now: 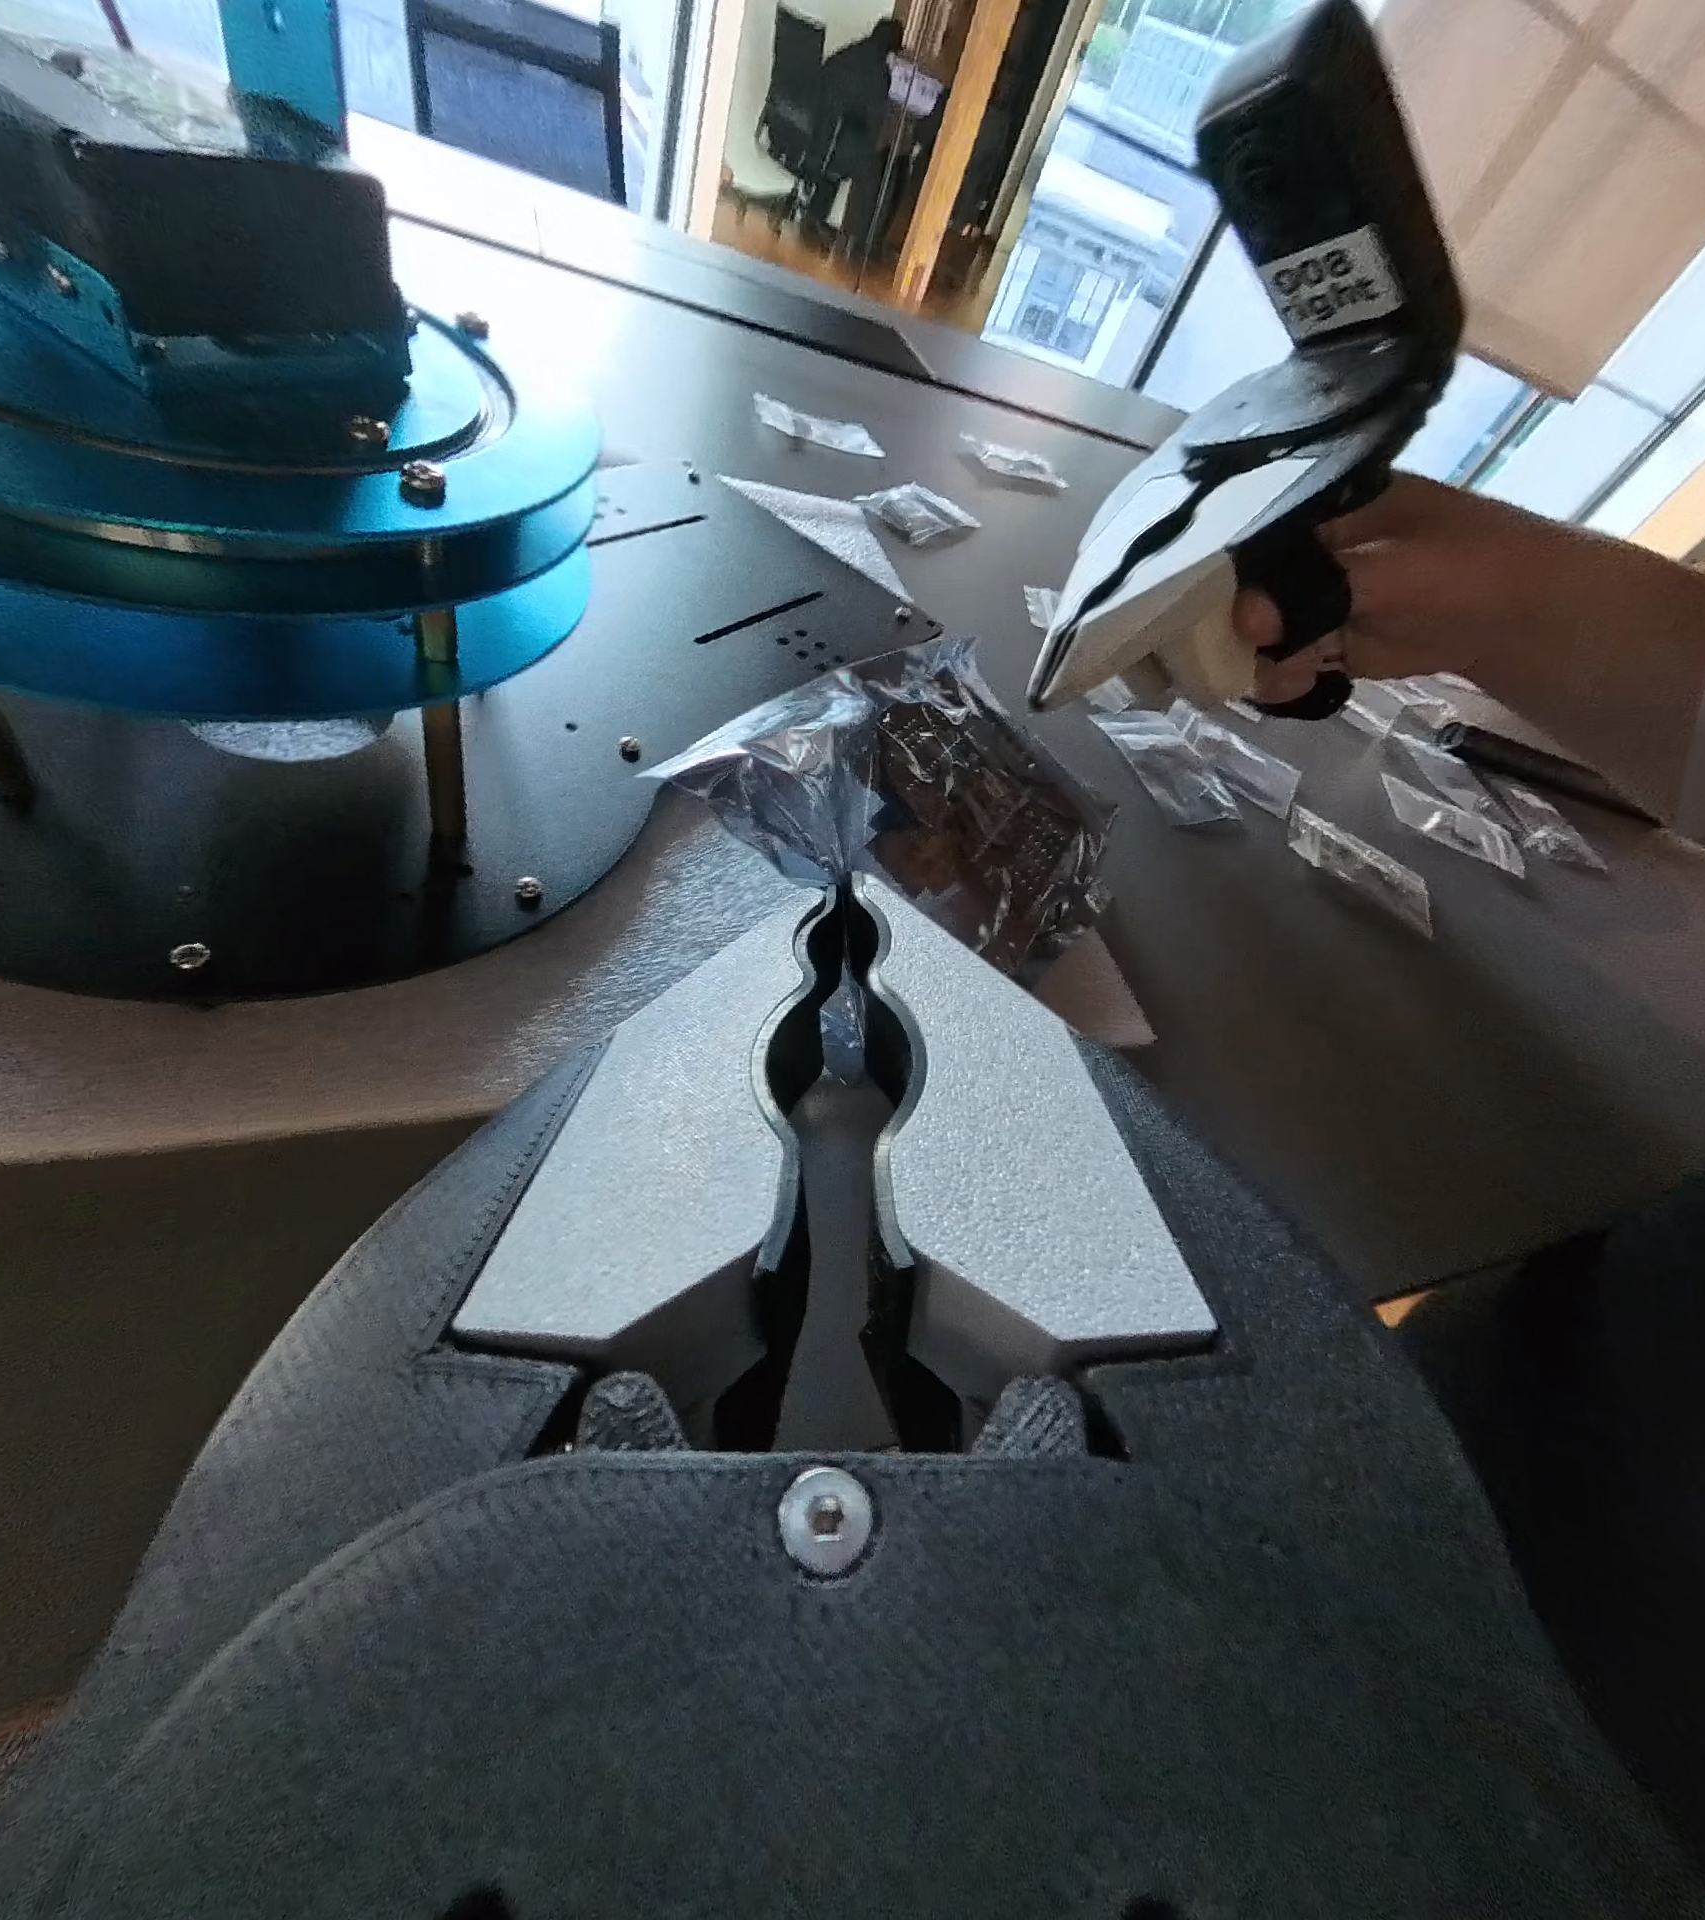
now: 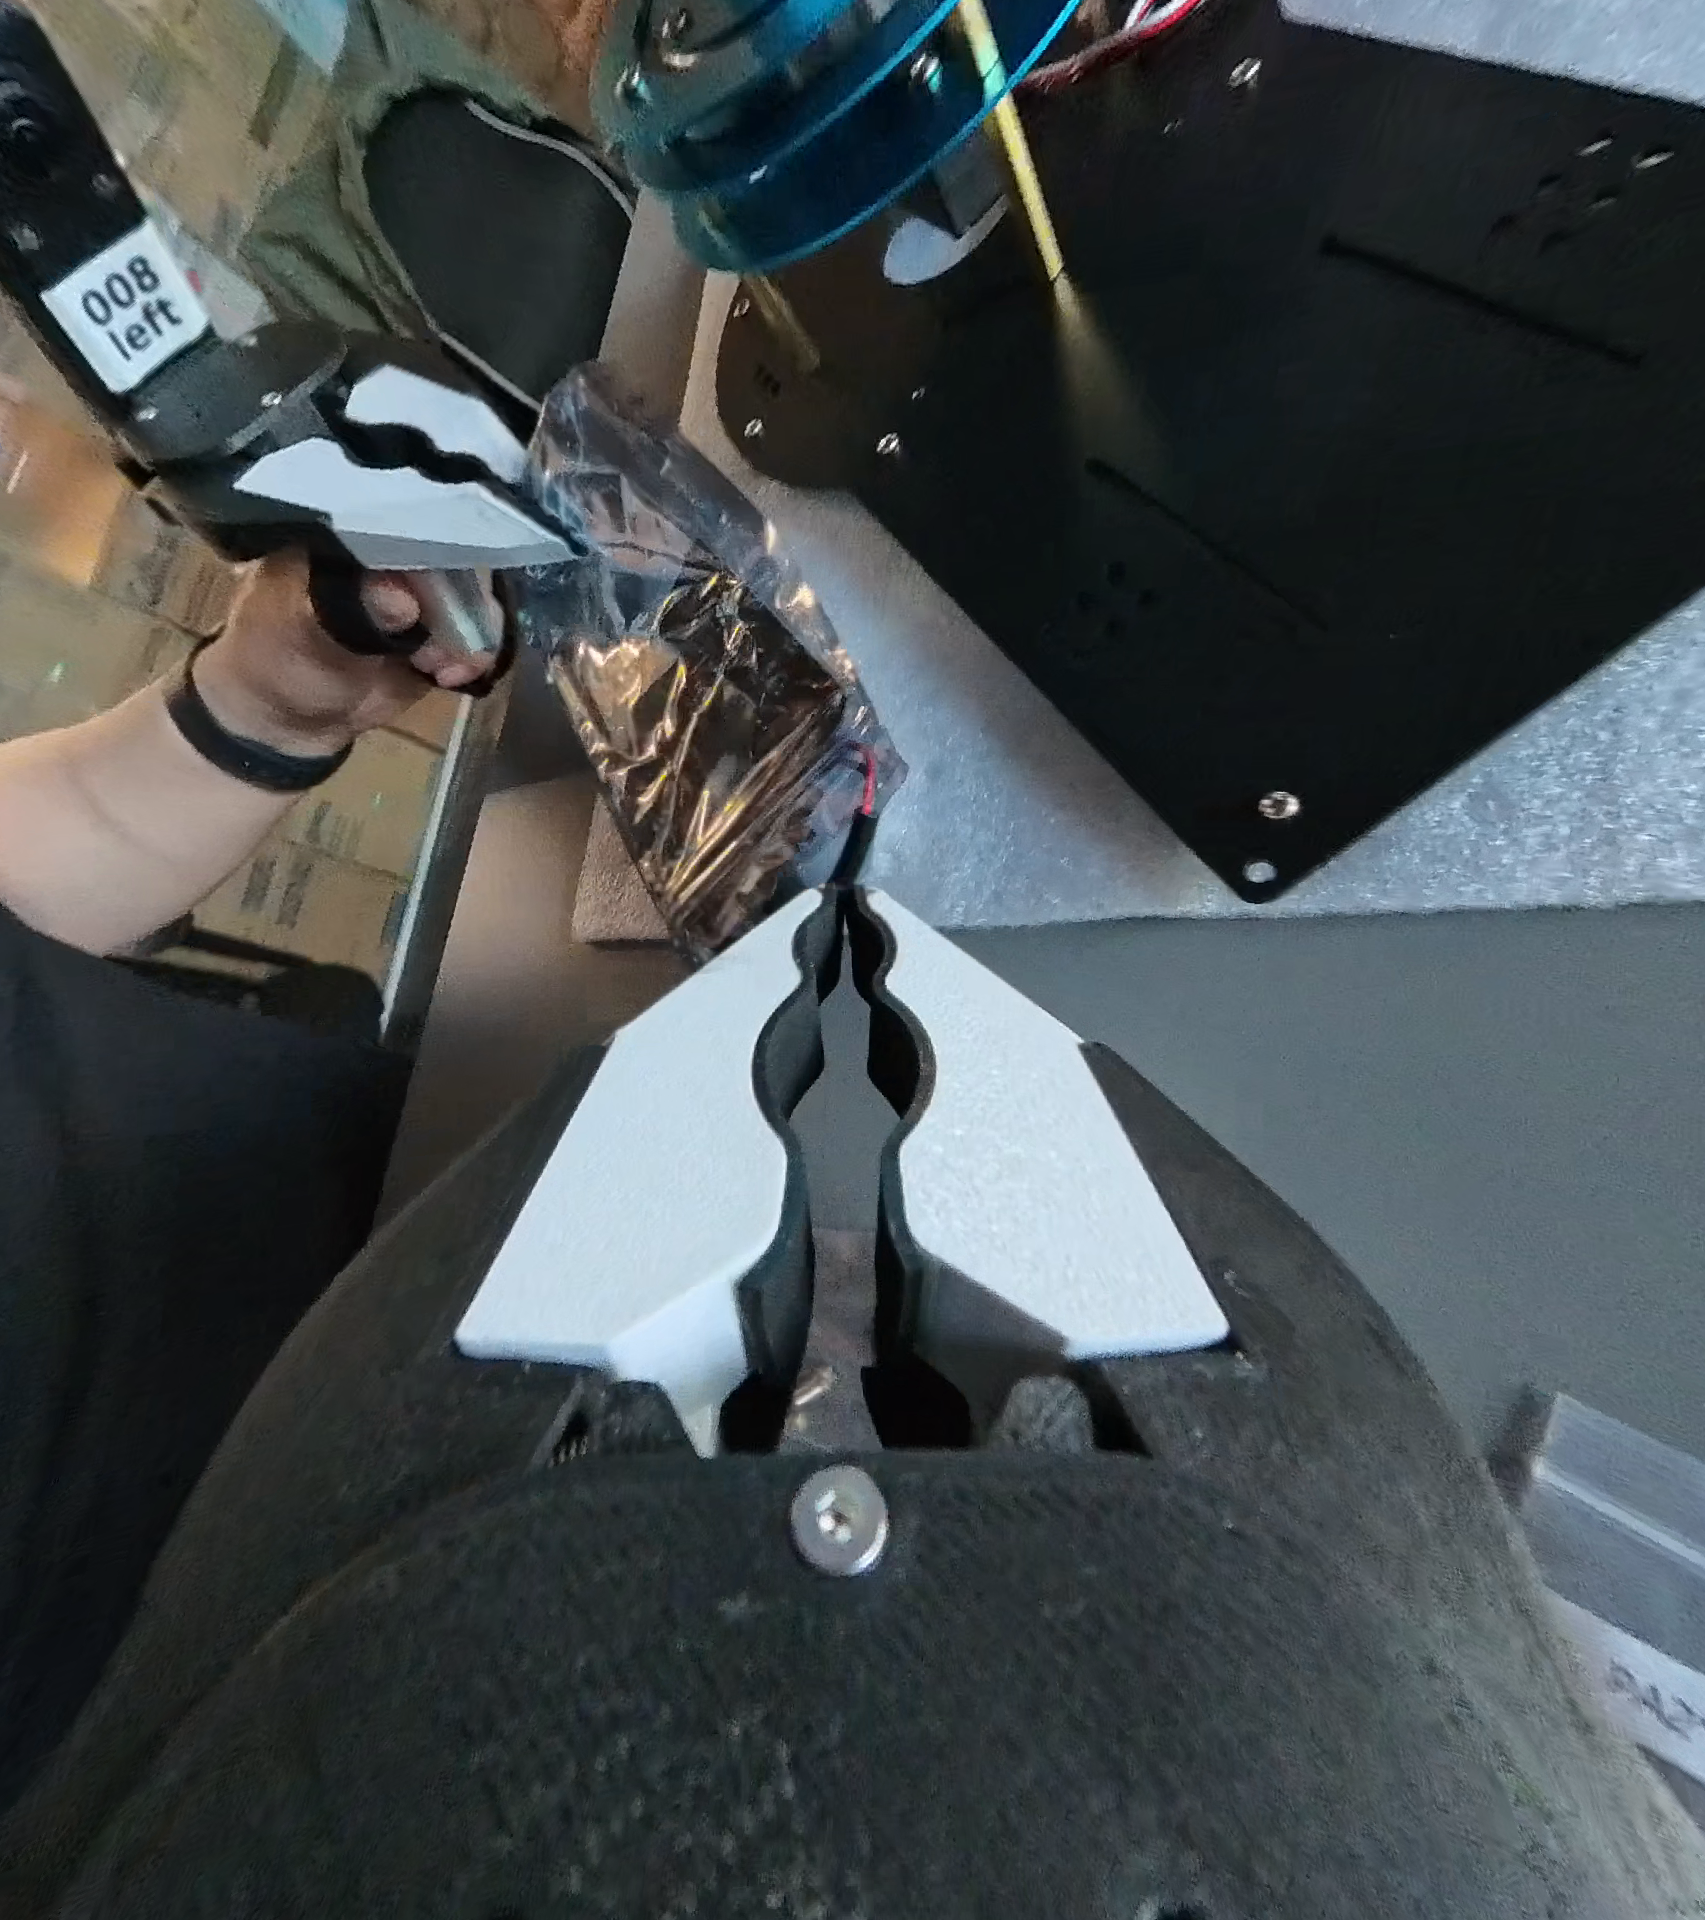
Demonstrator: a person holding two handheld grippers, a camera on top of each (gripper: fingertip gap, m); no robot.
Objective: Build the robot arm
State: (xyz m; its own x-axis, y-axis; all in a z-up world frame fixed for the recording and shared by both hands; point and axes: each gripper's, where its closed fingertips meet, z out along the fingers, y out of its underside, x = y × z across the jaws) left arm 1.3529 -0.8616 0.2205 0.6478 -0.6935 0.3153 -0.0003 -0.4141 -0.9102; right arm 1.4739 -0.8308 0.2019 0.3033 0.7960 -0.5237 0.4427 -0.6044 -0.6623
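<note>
Left gripper (image 1: 843, 883) pinches one end of a sealed metallised anti-static bag (image 1: 941, 790) with a circuit board inside, held above the grey table (image 1: 1347, 1039) beside the blue turntable assembly (image 1: 235, 488); right gripper (image 2: 843, 894), fingers pressed together, touches the opposite corner.

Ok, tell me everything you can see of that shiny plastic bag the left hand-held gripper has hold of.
The crinkled, translucent grey-silver plastic bag holds a dark circuit board with rows of pins; a red and black wire shows at one corner. The left hand-held gripper is shut on its bunched edge, holding it tilted above the grey table, beside the black metal base plate. The right hand-held gripper, shut, is at the wire corner; contact is unclear.
</note>
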